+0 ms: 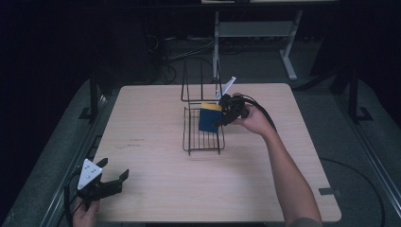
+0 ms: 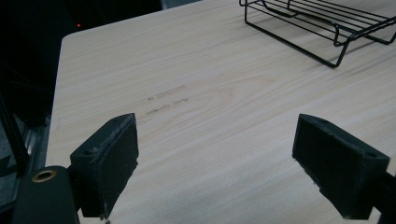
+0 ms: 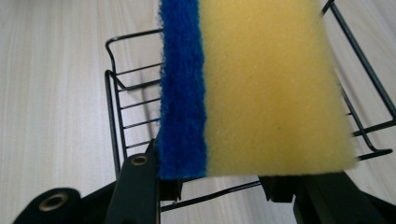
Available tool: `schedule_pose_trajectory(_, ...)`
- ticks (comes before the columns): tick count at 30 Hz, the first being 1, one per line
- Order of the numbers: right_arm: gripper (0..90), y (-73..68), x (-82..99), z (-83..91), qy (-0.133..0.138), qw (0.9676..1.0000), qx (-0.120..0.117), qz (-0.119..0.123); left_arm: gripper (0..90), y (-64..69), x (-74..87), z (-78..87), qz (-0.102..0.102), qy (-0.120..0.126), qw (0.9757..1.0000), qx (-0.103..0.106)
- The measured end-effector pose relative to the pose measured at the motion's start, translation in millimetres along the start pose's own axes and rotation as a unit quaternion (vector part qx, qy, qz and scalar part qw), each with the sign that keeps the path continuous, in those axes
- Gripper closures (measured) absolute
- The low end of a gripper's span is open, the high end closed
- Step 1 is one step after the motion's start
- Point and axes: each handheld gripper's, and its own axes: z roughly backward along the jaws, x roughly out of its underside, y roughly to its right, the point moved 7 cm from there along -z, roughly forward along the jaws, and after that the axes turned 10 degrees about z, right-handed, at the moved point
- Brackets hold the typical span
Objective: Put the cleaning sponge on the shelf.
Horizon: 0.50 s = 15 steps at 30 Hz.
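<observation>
Left tool (image 1: pixel 112 176) gapes empty; right tool (image 1: pixel 221 119) clamps a yellow sponge (image 3: pixel 266 88), blue scouring face, above wire rack (image 1: pixel 191 137).

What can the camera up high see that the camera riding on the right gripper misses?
The high view alone takes in the person's right hand, the left gripper with open jaws at the near corner, and the whole pale wooden table. The right gripper view alone gives a close look at the thick yellow foam and thinner blue scrubbing layer. Both share the yellow-and-blue sponge clamped in the right gripper above the black wire rack.
</observation>
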Motion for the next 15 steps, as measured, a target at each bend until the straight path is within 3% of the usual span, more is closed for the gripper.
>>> schedule_pose_trajectory(6, 56.7, 5.1, 3.1, -4.1, -0.009, 0.9999, 0.013, -0.001, 13.9, -1.0, 0.2, 0.4, 0.0, -0.001, 1.0, -0.001)
schedule_pose_trajectory(15, 56.7, 9.7, 5.9, -9.9, -0.005, 0.9999, 0.011, -0.008, 13.9, -2.3, 0.4, 0.5, 0.004, -0.002, 1.0, 0.001)
